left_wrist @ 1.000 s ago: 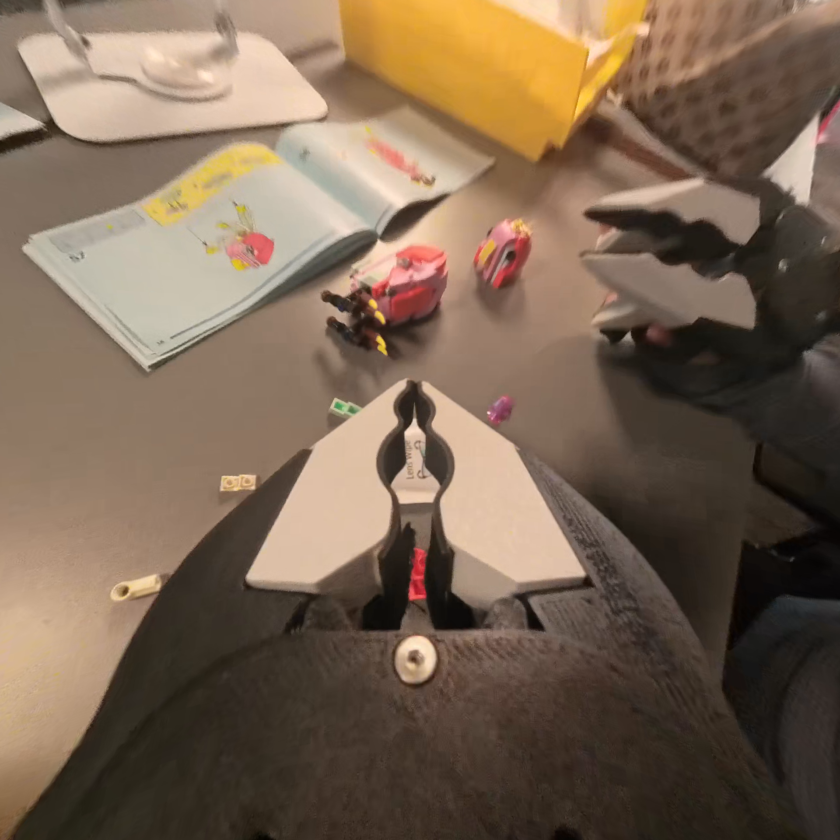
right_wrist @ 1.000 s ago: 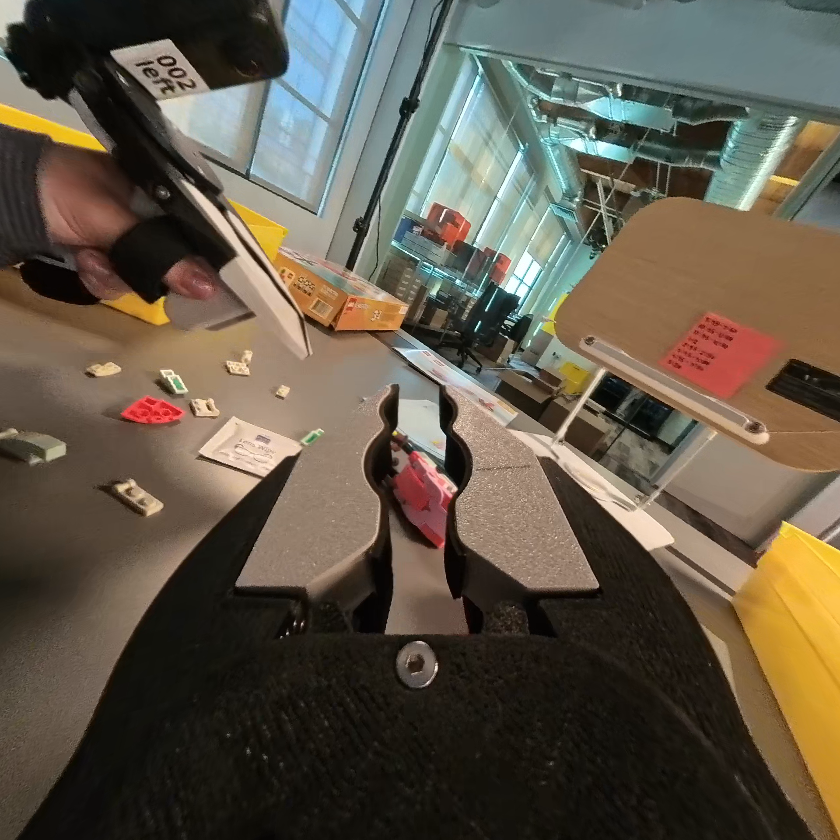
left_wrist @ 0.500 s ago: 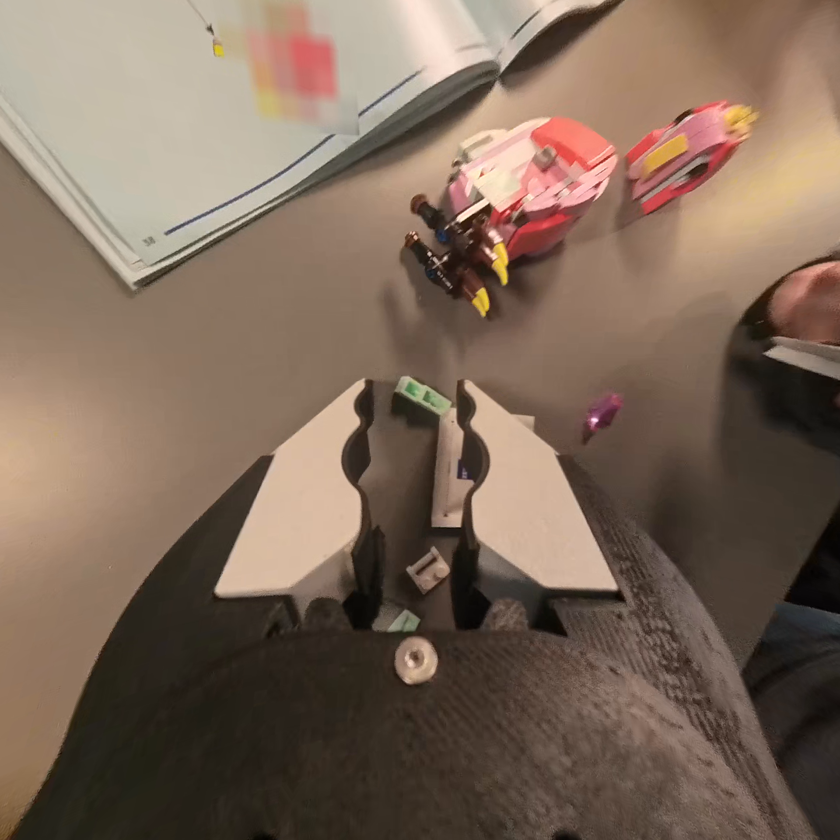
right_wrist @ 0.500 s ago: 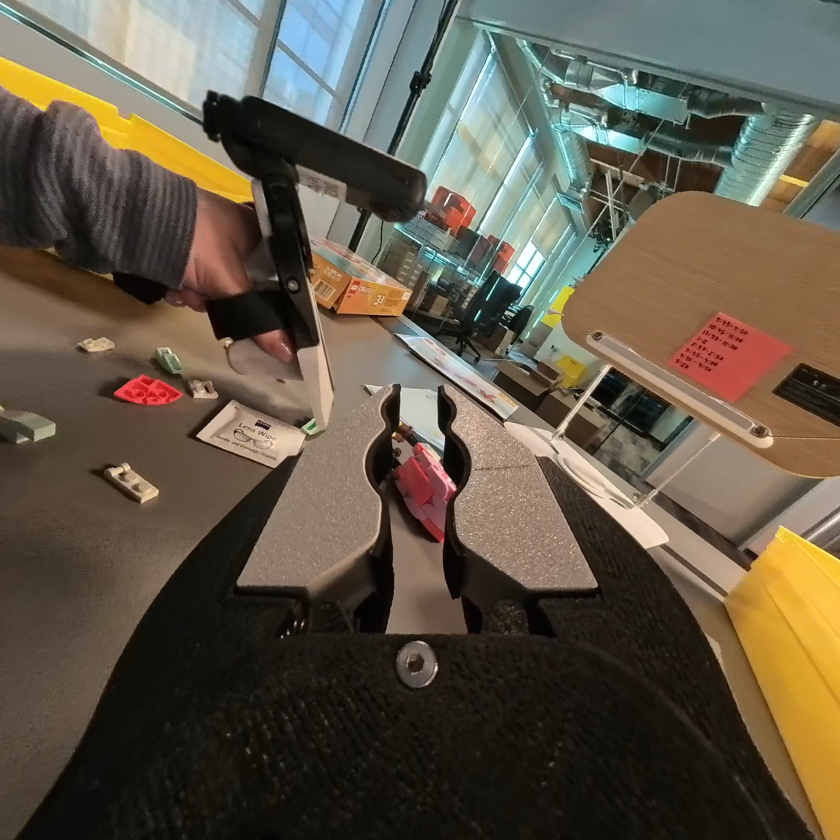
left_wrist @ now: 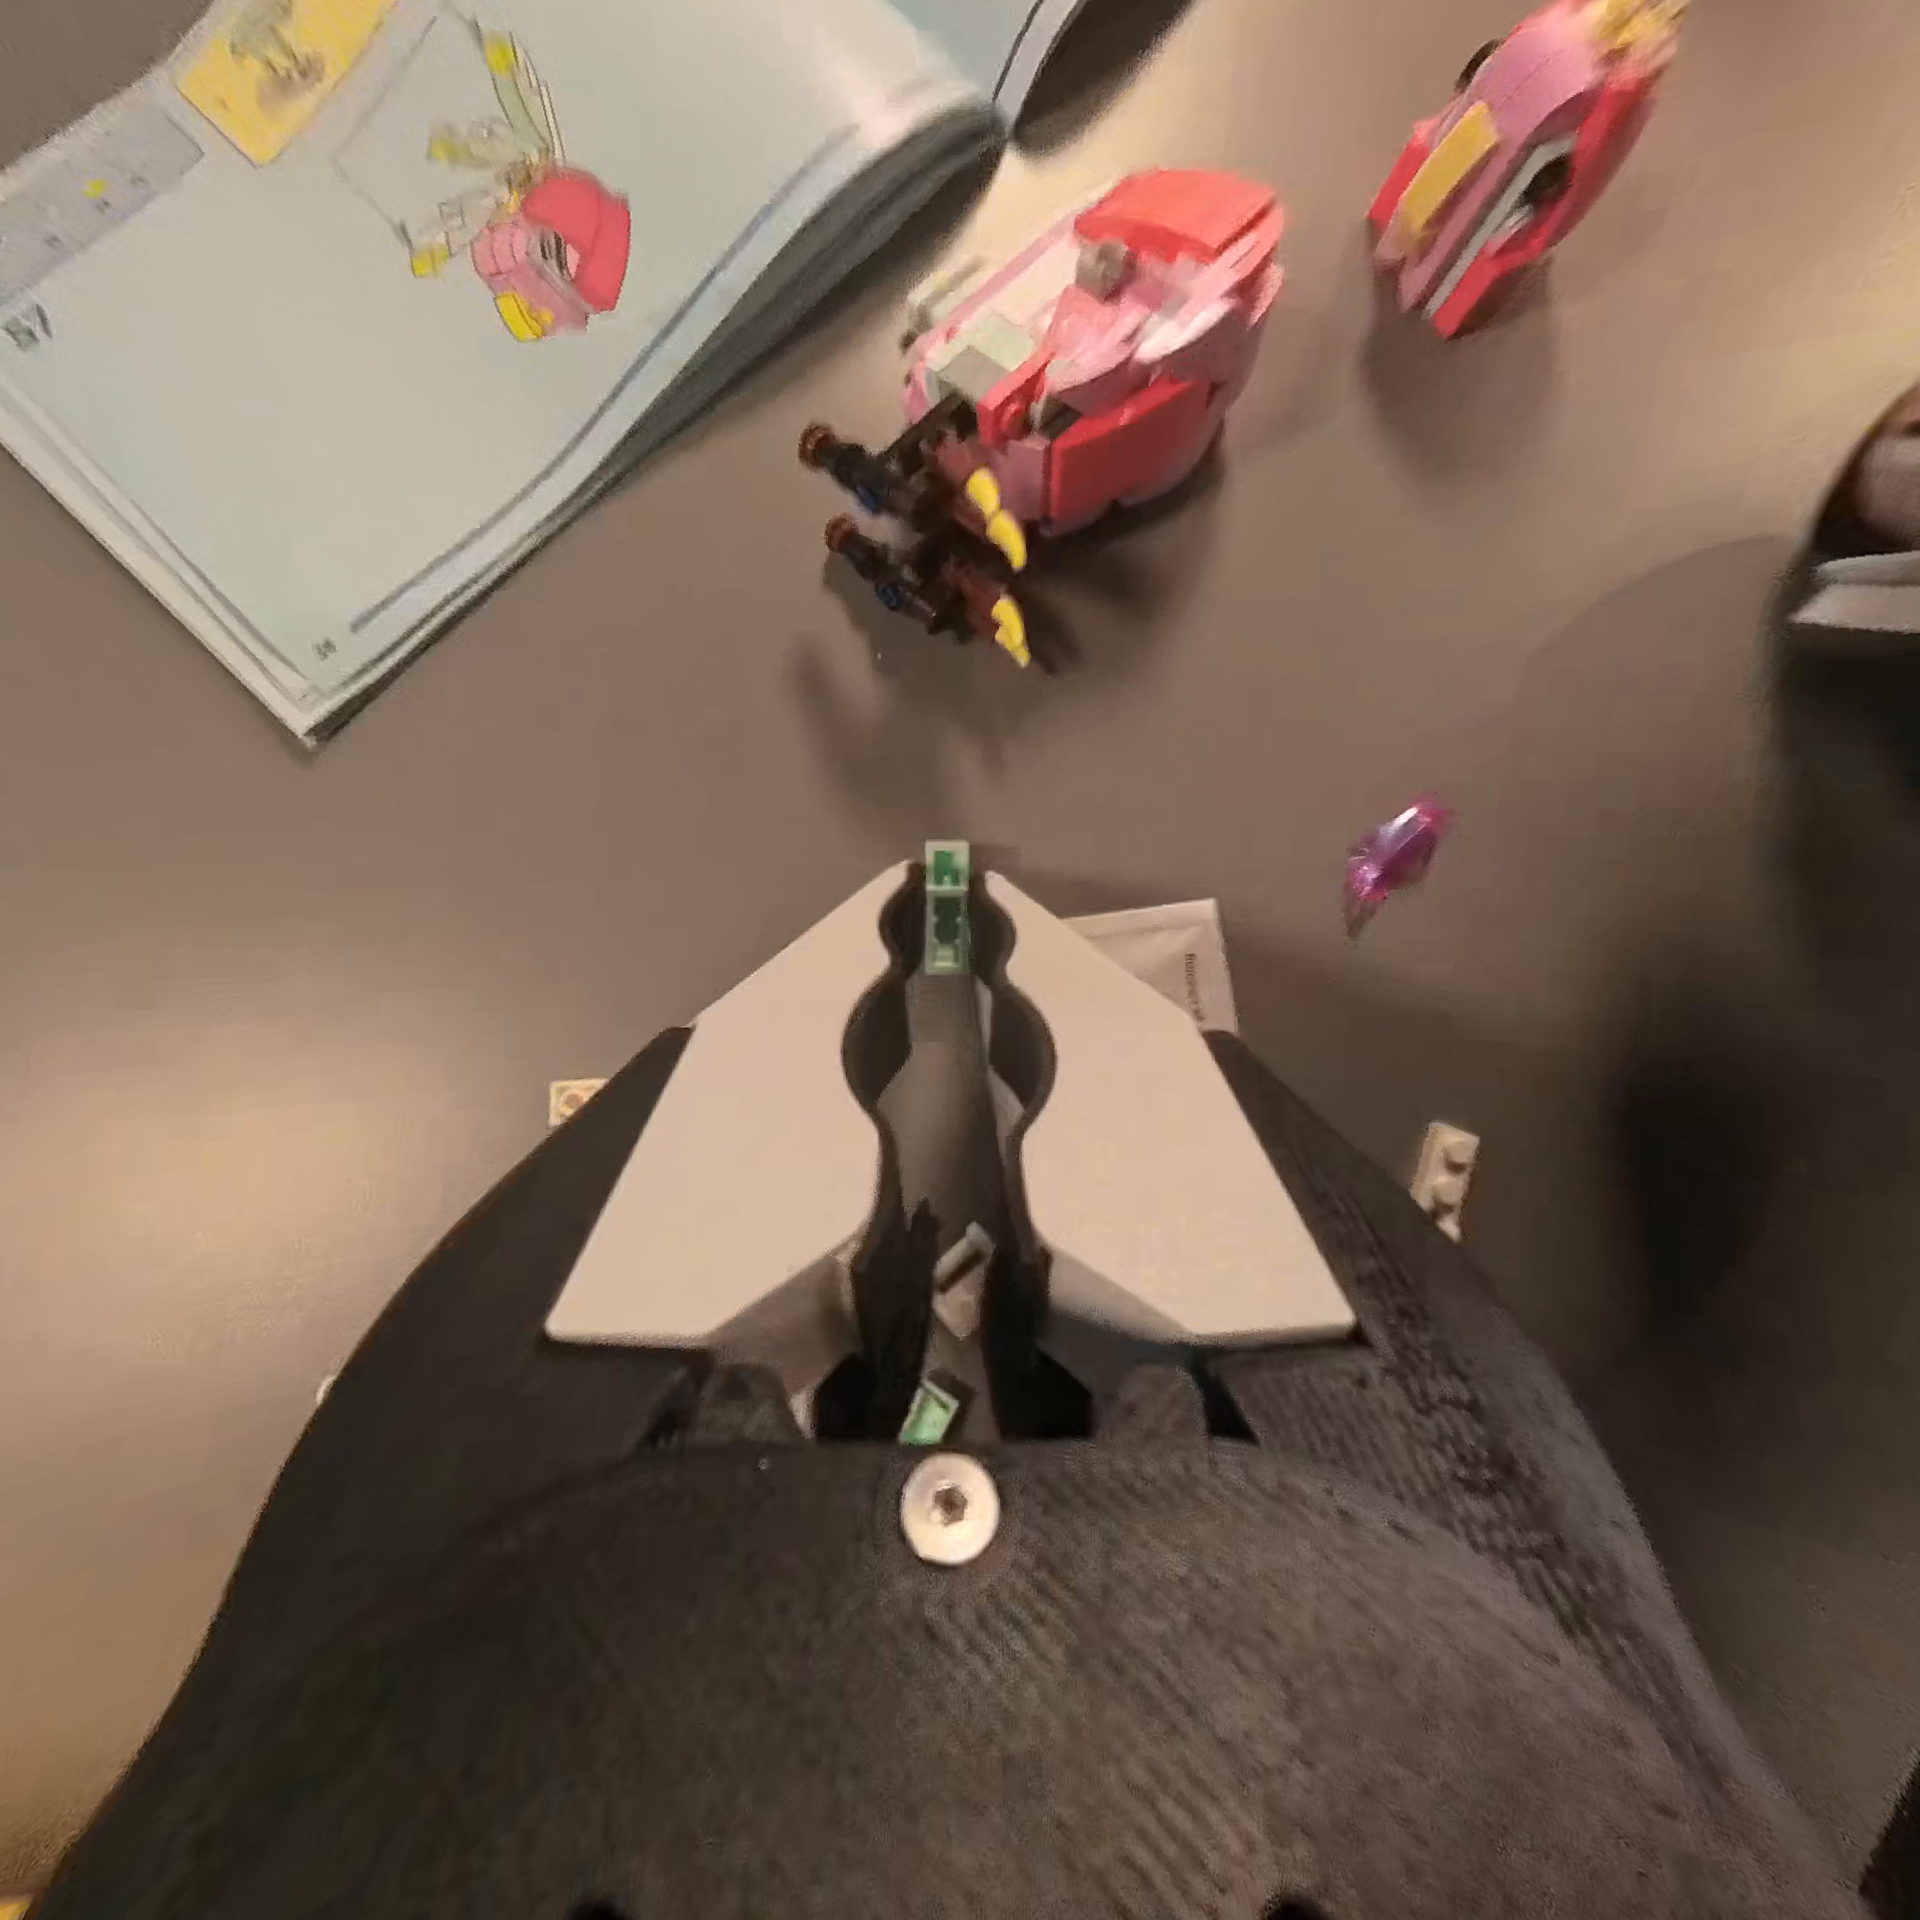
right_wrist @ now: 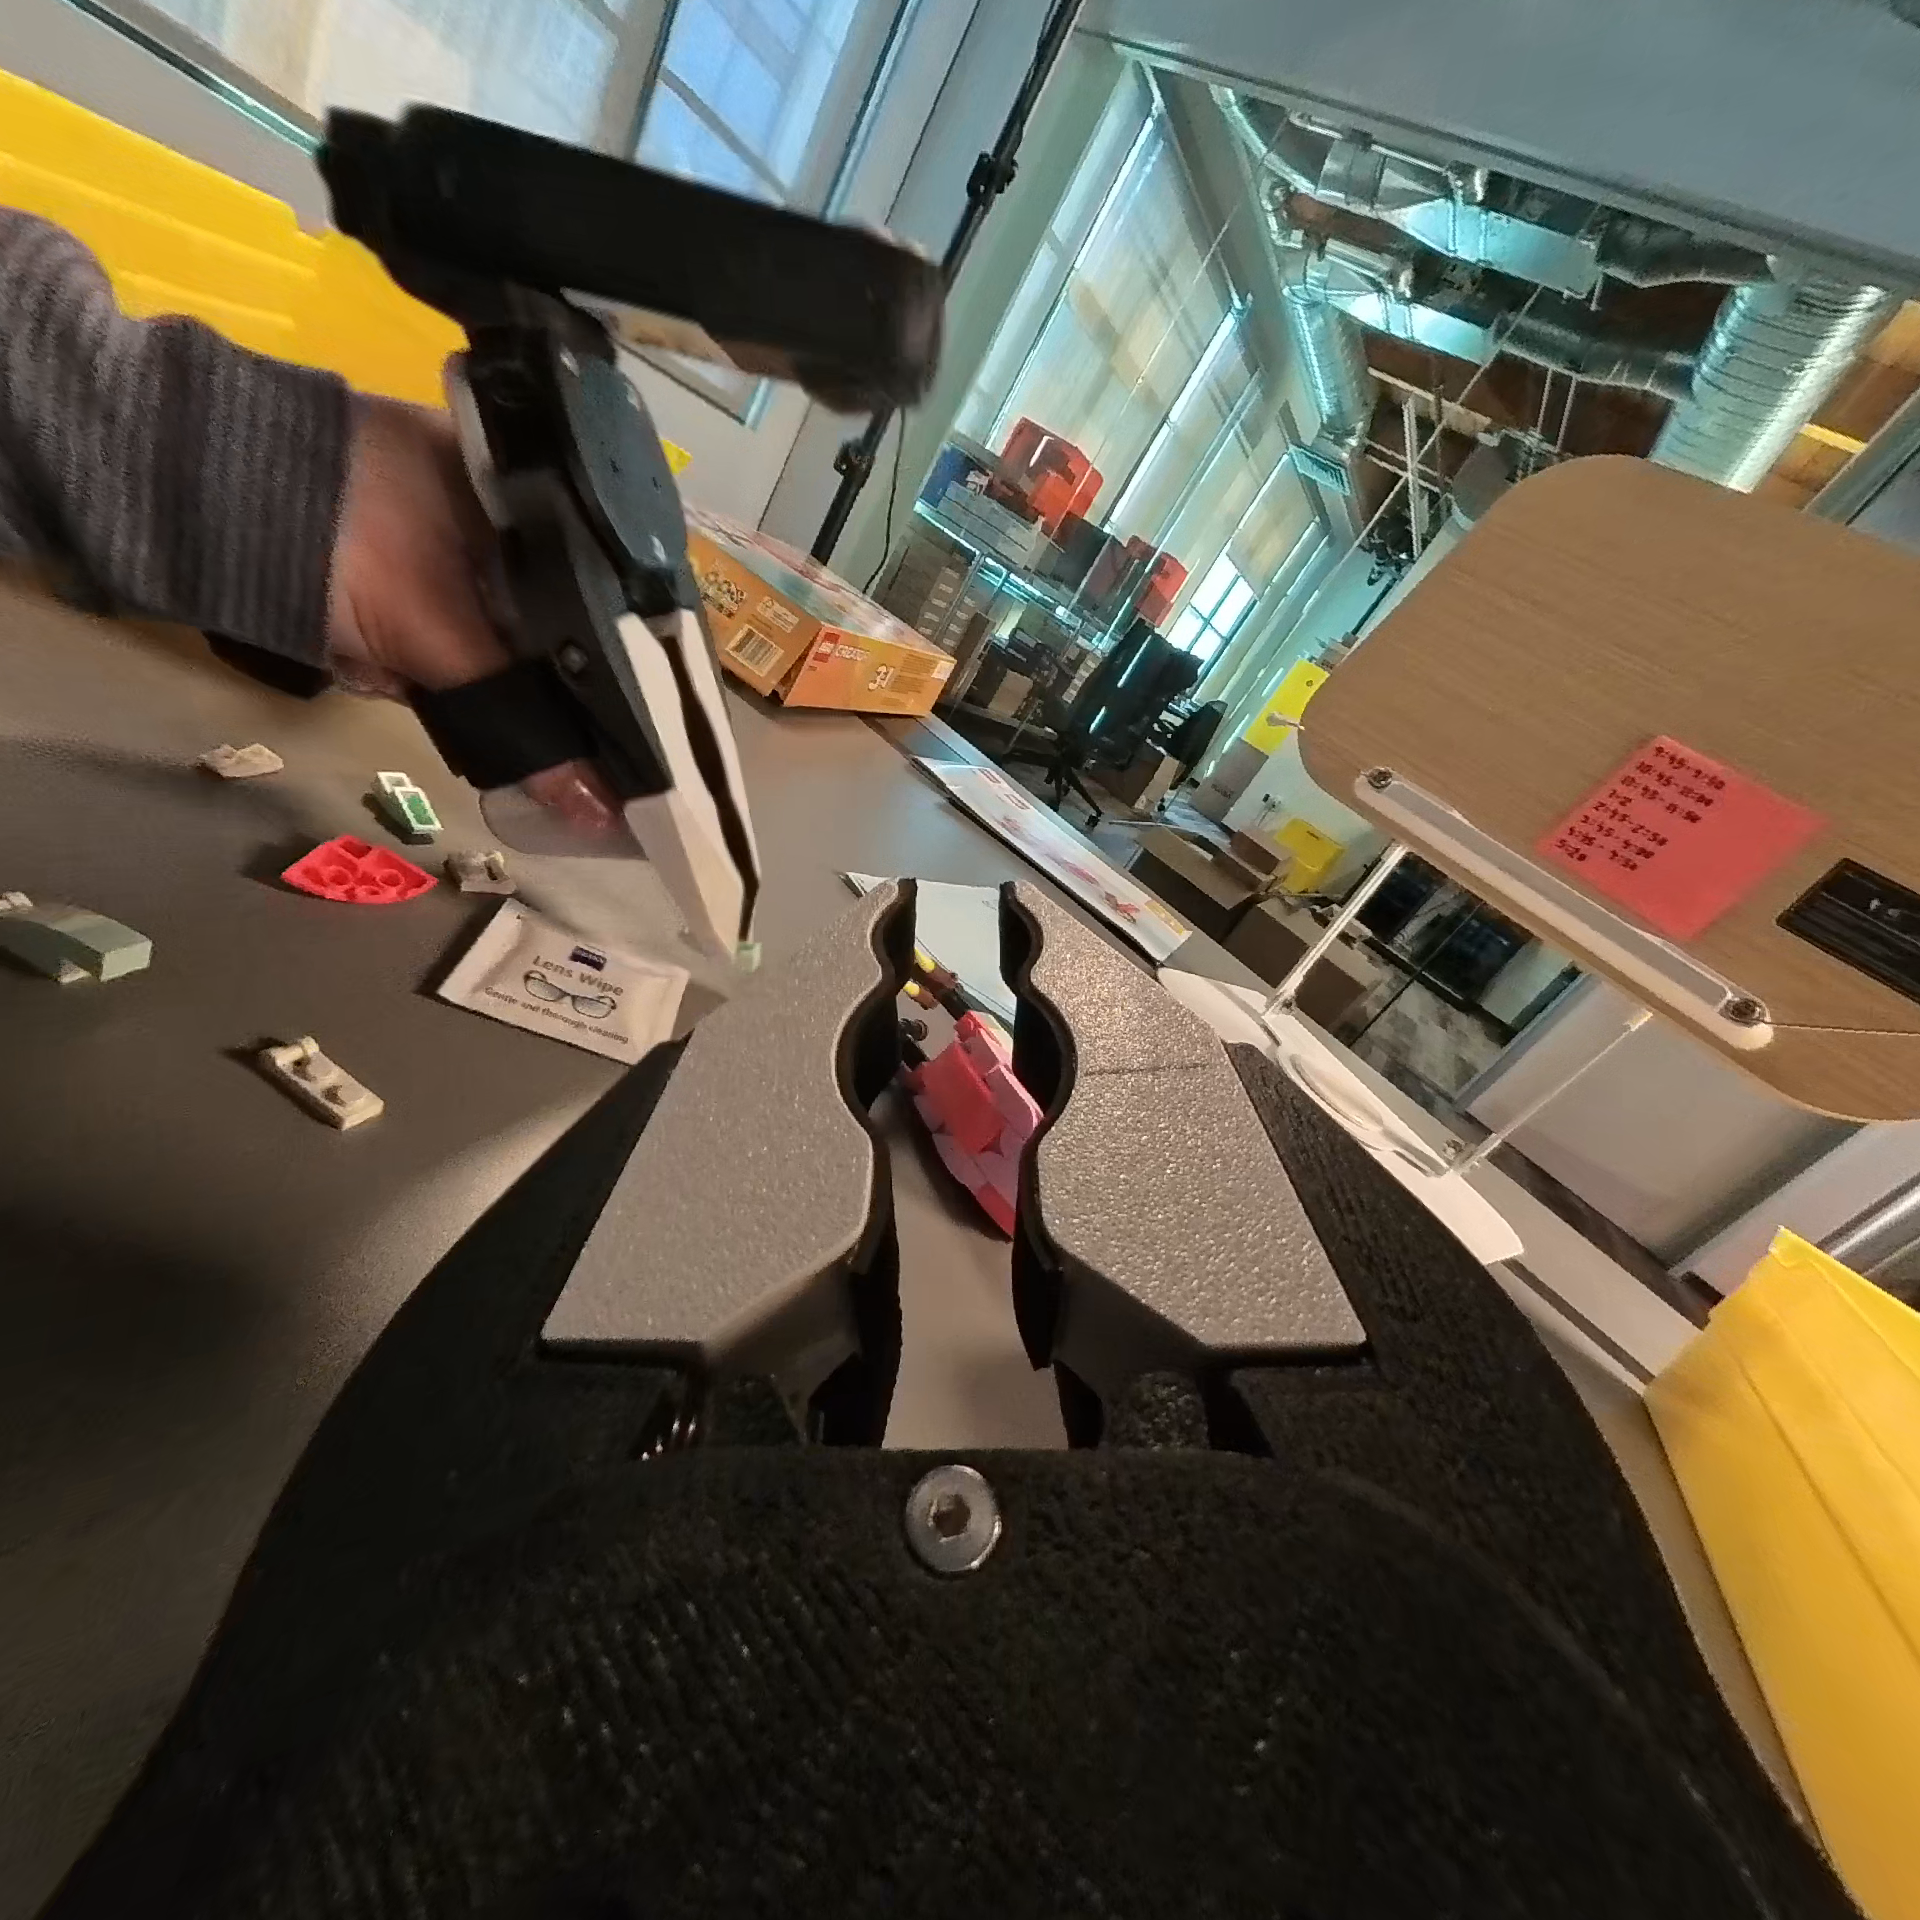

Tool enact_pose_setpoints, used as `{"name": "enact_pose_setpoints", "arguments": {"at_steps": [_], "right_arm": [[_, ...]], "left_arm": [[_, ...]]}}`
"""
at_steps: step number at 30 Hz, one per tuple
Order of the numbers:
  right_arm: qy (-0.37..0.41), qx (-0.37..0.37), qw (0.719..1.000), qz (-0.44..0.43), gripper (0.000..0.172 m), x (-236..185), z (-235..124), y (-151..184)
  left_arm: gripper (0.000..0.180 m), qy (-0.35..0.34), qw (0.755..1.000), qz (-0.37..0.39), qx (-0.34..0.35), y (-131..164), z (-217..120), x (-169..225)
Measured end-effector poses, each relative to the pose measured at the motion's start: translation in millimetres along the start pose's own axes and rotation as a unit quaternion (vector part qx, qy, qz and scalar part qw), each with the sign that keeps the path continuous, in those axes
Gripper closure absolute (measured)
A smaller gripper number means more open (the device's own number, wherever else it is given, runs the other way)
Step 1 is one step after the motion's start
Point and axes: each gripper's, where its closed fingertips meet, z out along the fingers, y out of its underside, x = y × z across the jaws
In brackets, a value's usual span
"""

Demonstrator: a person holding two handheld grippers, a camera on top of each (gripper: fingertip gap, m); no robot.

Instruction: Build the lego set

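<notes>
Tongs on left (left_wrist: 948, 881) pinch green brick (left_wrist: 948, 914).

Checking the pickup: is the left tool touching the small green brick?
Touching. In the left wrist view the small green brick sits pinched between the left tool tips, both pressed against its sides.

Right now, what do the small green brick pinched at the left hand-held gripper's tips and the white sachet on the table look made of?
Small green brick: rigid moulded plastic, probably; crisp edges, studded face, slight gloss. White sachet: looks like thin paper or foil laminate; flat, crimped edge, matte printed face.
</notes>
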Motion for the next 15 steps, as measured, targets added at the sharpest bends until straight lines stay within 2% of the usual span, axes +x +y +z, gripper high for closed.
{"name": "enact_pose_setpoints", "arguments": {"at_steps": [3,5,7,9,12,13,15], "right_arm": [[-0.001,-0.004,1.000,-0.013,0.157,-2.8,0.4,-1.2],[-0.017,-0.002,1.000,0.000,0.157,-11.9,2.9,-5.3],[-0.048,0.009,0.997,0.061,0.154,-22.7,6.2,-13.5],[-0.066,0.023,0.990,0.124,0.151,-27.4,9.4,-22.0],[-0.083,0.031,0.977,0.193,0.144,-32.6,12.9,-30.5],[-0.081,0.039,0.976,0.197,0.144,-33.2,13.1,-34.6],[-0.066,0.049,0.980,0.184,0.146,-34.5,13.5,-42.1]], "left_arm": [[0.174,0.060,0.991,-0.010,0.116,-24.2,-20.7,20.0],[0.174,0.122,0.972,-0.019,0.198,-40.4,-40.8,37.7],[0.174,0.201,0.942,-0.042,0.265,-52.4,-62.6,56.1],[0.174,0.276,0.900,-0.079,0.329,-63.1,-85.7,67.2],[0.174,0.352,0.846,-0.137,0.377,-70.3,-108.3,71.3],[0.174,0.361,0.838,-0.145,0.383,-70.7,-111.2,72.1],[0.174,0.350,0.842,-0.140,0.386,-69.3,-109.3,73.0]]}}
